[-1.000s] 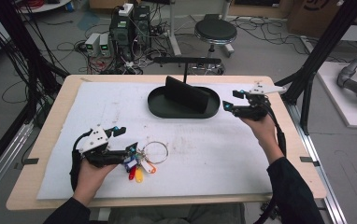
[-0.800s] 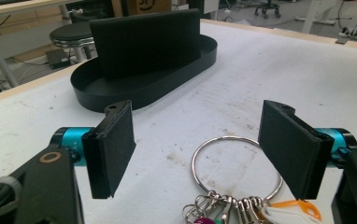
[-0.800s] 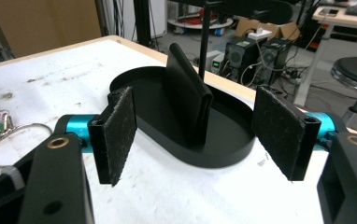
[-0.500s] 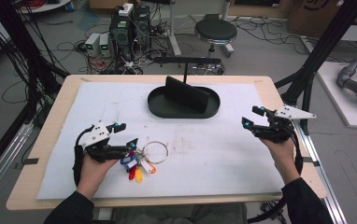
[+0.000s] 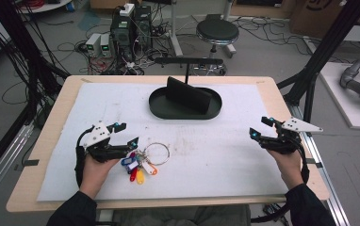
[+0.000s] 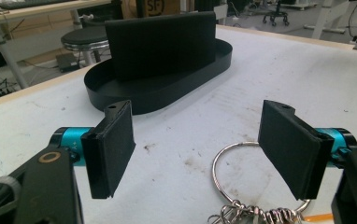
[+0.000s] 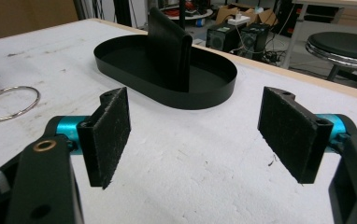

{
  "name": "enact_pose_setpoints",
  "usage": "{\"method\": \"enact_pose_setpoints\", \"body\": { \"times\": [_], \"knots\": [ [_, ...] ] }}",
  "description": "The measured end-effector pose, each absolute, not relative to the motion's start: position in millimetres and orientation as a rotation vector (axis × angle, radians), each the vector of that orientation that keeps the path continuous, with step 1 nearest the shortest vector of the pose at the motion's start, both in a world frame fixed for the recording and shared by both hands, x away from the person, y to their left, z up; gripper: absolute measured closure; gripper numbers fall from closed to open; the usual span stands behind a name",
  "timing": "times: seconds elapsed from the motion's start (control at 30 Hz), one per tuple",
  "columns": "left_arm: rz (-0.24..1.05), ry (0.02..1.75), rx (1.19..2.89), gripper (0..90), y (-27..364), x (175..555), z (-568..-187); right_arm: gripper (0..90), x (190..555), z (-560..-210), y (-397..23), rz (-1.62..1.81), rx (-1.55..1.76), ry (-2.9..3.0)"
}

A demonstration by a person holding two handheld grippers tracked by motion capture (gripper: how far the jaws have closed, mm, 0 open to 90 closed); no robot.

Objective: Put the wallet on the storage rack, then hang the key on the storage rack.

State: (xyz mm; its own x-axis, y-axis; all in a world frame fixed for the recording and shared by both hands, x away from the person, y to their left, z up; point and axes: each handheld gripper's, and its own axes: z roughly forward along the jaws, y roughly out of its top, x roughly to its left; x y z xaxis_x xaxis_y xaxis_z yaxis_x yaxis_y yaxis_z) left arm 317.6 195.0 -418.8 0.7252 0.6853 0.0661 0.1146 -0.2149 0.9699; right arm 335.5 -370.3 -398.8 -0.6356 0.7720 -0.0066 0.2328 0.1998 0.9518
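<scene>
Hovering at the near left of the tabletop [image 5: 263,89], the left tool [image 5: 127,134] has its jaws spread apart with nothing between them, right over the key ring [image 5: 157,153] and its bunch of coloured tags [image 5: 138,167]. In the left gripper view the steel ring [image 6: 242,172] lies flat on the white mat just inside the right-hand pad [image 6: 291,147], so a pinch from here may well catch only the thin wire of the ring, which could slip or flip out as the pads close. The loose tags could also drag and swing on lifting, snagging the rough mat or tugging the ring free.

The right tool [image 5: 259,127] sits by the right edge, well apart from the keys; its jaws have just been opening and stand wide, empty. The black oval tray [image 5: 161,110] with its upright block [image 5: 187,94] lies toward the far edge in the middle. Judged from this, if the keys are bound for it, a swinging bunch may strike the rim or block and land outside
</scene>
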Motion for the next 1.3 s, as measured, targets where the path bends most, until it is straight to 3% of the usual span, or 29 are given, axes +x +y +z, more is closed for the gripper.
{"method": "enact_pose_setpoints", "body": {
  "times": [0.77, 1.1, 1.17, 1.2, 1.3],
  "knots": [
    [0.502, 0.644, 1.782, 26.9, 182.5, 323.7, -410.8, 22.1, 339.8, -409.3, -367.6, 1.416, 0.953, 1.999],
    [0.469, 0.738, 1.818, 26.8, 165.6, 338.9, -407.7, 22.9, 339.1, -410.1, -364.0, 1.395, 0.921, 2.019],
    [0.455, 0.741, 1.840, 28.3, 164.5, 341.1, -407.9, 22.9, 339.8, -410.6, -363.8, 1.389, 0.922, 2.022],
    [0.445, 0.737, 1.860, 34.4, 163.7, 342.0, -408.0, 23.0, 340.3, -410.7, -364.0, 1.390, 0.921, 2.020],
    [0.432, 0.746, 1.904, 35.3, 159.6, 346.3, -409.2, 23.0, 340.2, -410.6, -364.4, 1.392, 0.927, 2.018]
  ]
}}
